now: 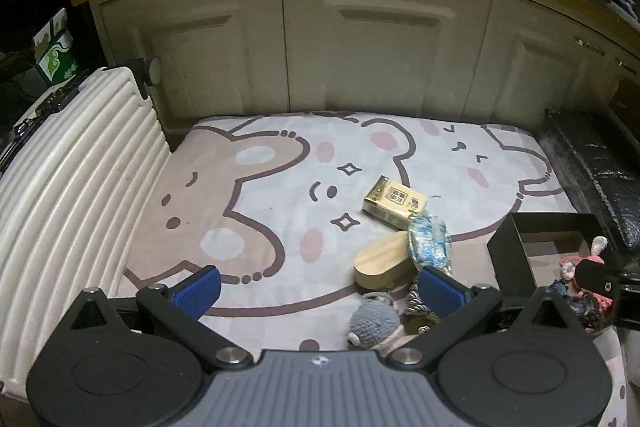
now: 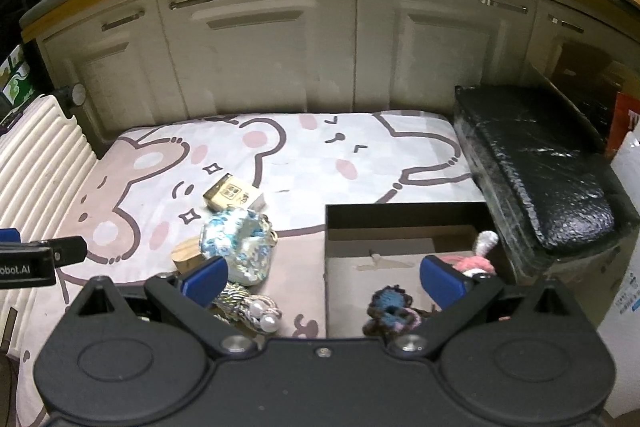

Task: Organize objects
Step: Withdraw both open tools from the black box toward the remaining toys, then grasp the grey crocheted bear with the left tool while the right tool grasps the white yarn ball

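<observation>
Scene: a printed cartoon mat (image 1: 280, 163) is lying before pale cabinet doors (image 1: 384, 47), and a ribbed white suitcase (image 1: 72, 163) is standing at its left edge.
Box: a black open box (image 2: 404, 215) is sitting on the right part of the mat. I judge it is serving as the collecting place, because a pink knitted toy (image 2: 476, 259) and a blue knitted toy (image 2: 390, 305) are already lying inside.
Loose things: a gold pack (image 1: 396, 201), a wooden piece (image 1: 382, 261), a blue-white pouch (image 1: 430, 241), a grey knitted toy (image 1: 372, 319) and a pearl trinket (image 2: 256, 309) are waiting in a cluster on the mat, just left of the box.
Left gripper (image 1: 318, 291): it is hovering with its fingers spread wide and is gripping nothing. The pouch and the wooden piece are lying just beyond its right finger (image 1: 440, 289), and the grey toy is sitting low between the fingers, near the right one.
Right gripper (image 2: 324, 281): its fingers are also standing wide apart and empty. It is hanging over the left wall of the box, so the blue toy is showing between the fingers, while the pouch is lying beside the left finger (image 2: 204, 279).
Judgement: both tools are probably preparing for the next pick from the cluster.
</observation>
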Demonstrator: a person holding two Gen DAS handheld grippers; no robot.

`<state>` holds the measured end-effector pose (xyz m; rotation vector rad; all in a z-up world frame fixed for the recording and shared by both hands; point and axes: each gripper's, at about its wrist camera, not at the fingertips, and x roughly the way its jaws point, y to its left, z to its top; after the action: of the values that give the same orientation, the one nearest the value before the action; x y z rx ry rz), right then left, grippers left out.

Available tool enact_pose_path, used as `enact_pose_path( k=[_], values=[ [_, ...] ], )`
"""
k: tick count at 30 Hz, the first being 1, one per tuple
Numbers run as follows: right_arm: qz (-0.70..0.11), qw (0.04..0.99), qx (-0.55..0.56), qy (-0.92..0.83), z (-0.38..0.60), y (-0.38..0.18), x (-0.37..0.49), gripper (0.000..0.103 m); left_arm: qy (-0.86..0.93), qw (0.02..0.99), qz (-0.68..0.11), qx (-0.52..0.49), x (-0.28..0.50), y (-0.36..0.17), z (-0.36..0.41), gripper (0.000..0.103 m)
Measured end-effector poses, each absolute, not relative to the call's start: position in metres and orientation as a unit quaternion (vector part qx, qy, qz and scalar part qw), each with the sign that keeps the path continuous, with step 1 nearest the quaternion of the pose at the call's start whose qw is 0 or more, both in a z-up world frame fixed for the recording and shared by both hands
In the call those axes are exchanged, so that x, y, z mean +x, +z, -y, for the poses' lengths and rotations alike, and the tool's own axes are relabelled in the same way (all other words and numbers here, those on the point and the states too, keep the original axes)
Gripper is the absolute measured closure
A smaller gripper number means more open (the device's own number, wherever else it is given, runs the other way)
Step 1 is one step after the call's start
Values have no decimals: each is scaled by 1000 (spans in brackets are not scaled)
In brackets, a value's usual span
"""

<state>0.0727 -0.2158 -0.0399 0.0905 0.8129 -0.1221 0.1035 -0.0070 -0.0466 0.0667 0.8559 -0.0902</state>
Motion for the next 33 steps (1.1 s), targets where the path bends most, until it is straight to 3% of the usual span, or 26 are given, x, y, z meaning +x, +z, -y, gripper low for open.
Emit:
enact_pose_path(
  k=[10,23,33],
  values=[
    [-400,915,22,-37,198,-56,83,0,-57,907,-415,43,108,-56,2,0],
    [-501,863,26,57,156,-102,105,9,-69,893,-445,27,123,-76,-7,2],
    [-561,821,17,104,129,-134,112,12,-104,871,-480,18,137,-95,-9,27]
  ],
)
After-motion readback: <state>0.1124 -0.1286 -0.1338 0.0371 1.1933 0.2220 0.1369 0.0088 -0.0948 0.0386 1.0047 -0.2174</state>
